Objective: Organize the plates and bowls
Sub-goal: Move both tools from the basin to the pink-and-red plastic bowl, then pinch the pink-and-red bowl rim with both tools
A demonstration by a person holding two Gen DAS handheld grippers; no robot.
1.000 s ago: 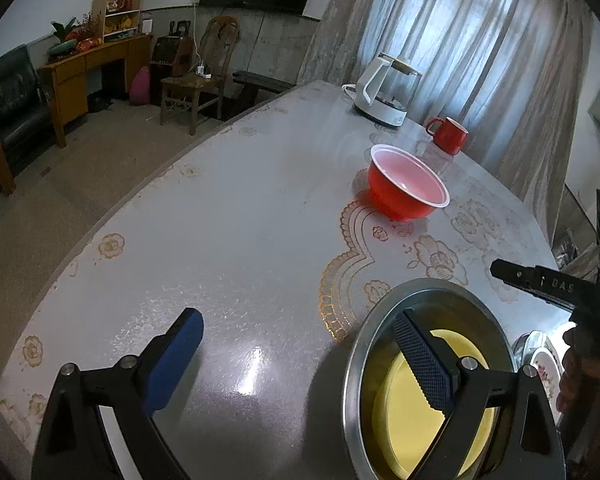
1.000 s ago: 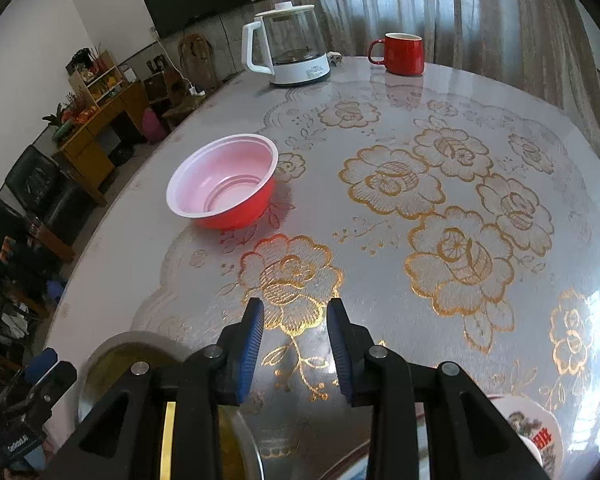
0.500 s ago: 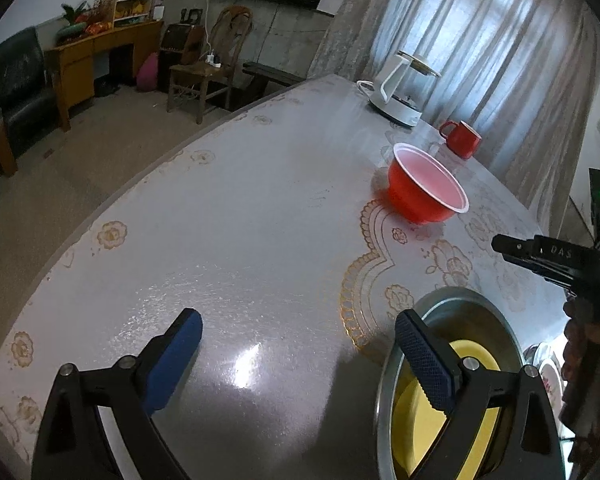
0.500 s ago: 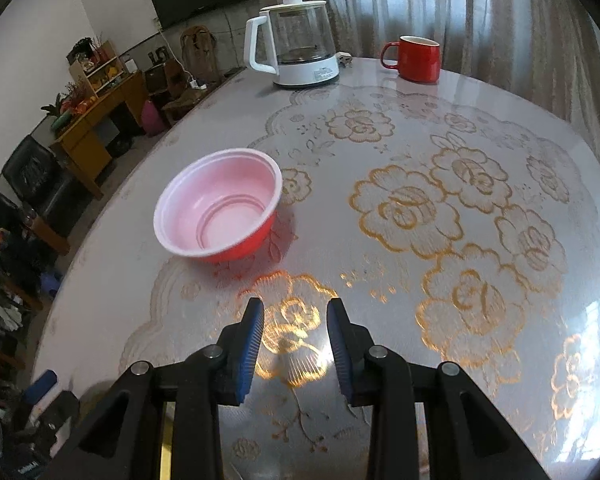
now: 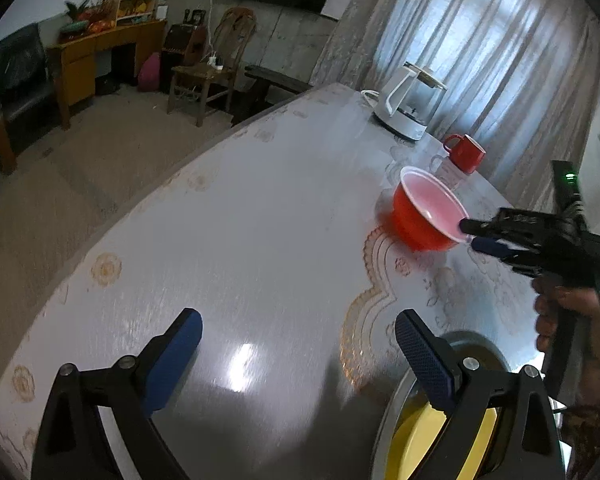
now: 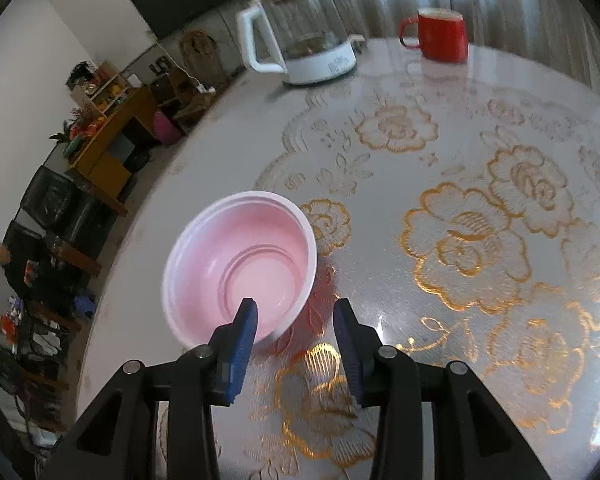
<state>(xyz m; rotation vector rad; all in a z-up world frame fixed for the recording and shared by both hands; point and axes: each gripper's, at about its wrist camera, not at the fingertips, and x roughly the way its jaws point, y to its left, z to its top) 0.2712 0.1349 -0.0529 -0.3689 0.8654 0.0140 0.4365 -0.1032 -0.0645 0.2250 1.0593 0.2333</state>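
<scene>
The right hand-held gripper (image 6: 294, 326) is at the near rim of the red plastic bowl with a pale pink inside (image 6: 240, 264); its jaws are opening, one blue-padded finger over the bowl's inside and the other outside, and the pads do not press on the rim. The bowl stands upright on the tabletop (image 6: 460, 160) and looks empty. In the left wrist view the same gripper (image 5: 474, 236) points at the bowl (image 5: 428, 216) from the right, held in a person's hand (image 5: 564, 312) that comes in from the right edge.

The left hand-held gripper (image 5: 298, 334) stands wide and released over bare tabletop, nothing between its pads. Its right finger (image 5: 424, 360) overlaps a round silver metal basin (image 5: 476, 348) at the near edge, which holds a yellow plate (image 5: 416, 444).

Beyond the bowl, well apart, stand a white-based glass electric kettle (image 6: 300, 36) and a red ceramic mug (image 6: 440, 34) near the far edge. Between bowl and kettle the glossy, gold-flowered surface is open, as is the wide stretch to the left.
</scene>
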